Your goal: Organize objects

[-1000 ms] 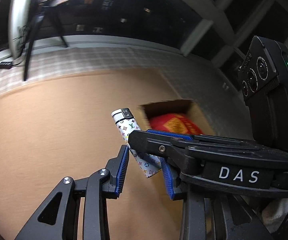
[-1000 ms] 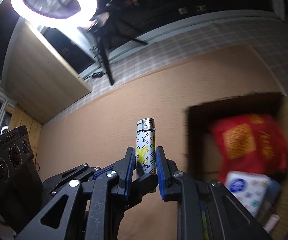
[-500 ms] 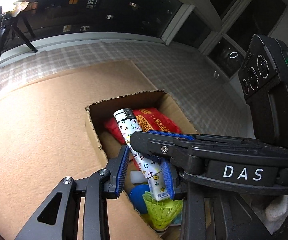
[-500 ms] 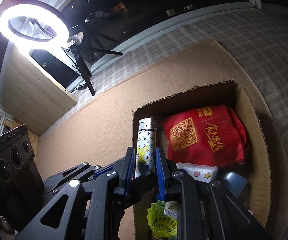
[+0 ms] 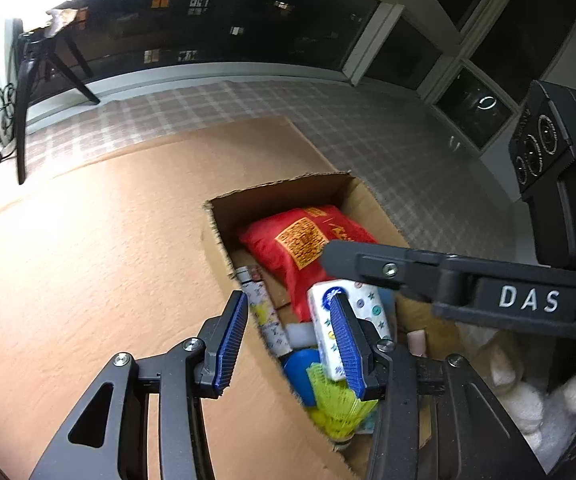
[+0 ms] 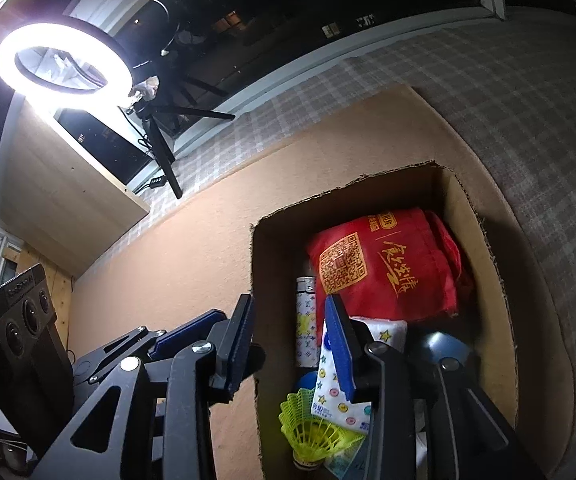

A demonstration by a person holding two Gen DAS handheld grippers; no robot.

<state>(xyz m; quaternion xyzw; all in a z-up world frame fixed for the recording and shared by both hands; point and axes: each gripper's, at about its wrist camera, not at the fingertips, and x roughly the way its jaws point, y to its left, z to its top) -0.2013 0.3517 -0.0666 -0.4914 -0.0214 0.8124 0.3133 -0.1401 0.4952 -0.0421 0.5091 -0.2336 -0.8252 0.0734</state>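
The patterned white lighter [image 5: 265, 316] [image 6: 306, 320] lies inside the cardboard box [image 5: 279, 192] [image 6: 468, 208], against its left wall, free of both grippers. My right gripper [image 6: 292, 344] is open above the box, its jaws on either side of the lighter. My left gripper [image 5: 288, 336] is open just beside it; part of the right gripper crosses the left wrist view. The box also holds a red bag [image 5: 304, 240] [image 6: 384, 268], a tissue pack [image 5: 328, 320] [image 6: 340, 388], a yellow shuttlecock [image 5: 336, 404] [image 6: 316, 432] and a blue ball [image 5: 300, 372].
The box sits sunk in a brown cardboard sheet [image 5: 107, 260] [image 6: 191, 248] on a checked cloth [image 5: 388, 132]. A ring light [image 6: 63, 60] on a tripod [image 5: 31, 92] stands at the far edge, near a wooden board [image 6: 67, 200].
The right gripper carried the lighter over the box, then opened; the lighter dropped into the box by its left wall. The left gripper has opened wider.
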